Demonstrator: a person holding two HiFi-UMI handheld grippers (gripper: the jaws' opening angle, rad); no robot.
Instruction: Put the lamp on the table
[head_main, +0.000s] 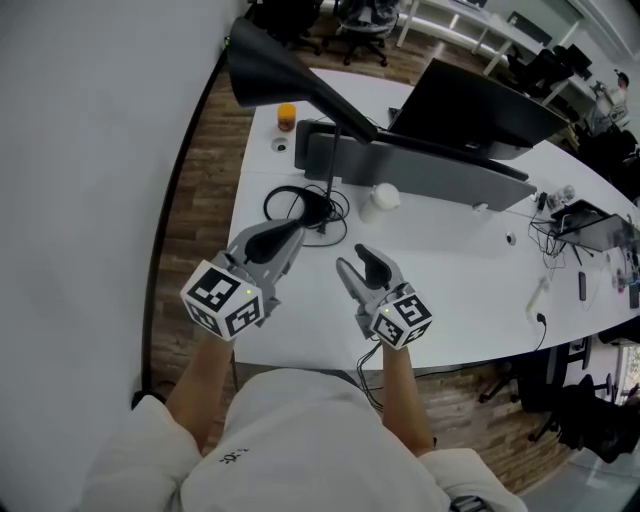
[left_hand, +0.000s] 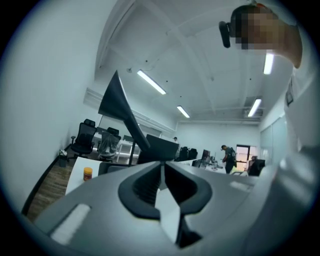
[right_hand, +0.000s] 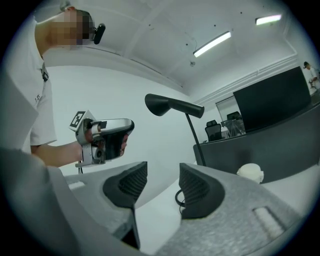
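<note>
A black lamp (head_main: 262, 62) with a cone shade and a thin stem stands on the white table (head_main: 440, 260) near its far left corner. It also shows in the left gripper view as the lamp (left_hand: 116, 102) and in the right gripper view as the lamp (right_hand: 167, 105). My left gripper (head_main: 288, 232) hovers just short of the stem's foot. Its jaws are together, and nothing sits in the left gripper (left_hand: 162, 172). My right gripper (head_main: 355, 258) hangs beside it over the table. The right gripper (right_hand: 164, 172) is open and empty.
A coiled black cable (head_main: 300, 207) lies at the lamp's foot. Behind are a grey bar (head_main: 420, 165), a black monitor (head_main: 480, 100), a small orange jar (head_main: 287, 117) and a white round object (head_main: 383, 197). Cables and devices (head_main: 590, 225) crowd the right end. A white wall runs along the left.
</note>
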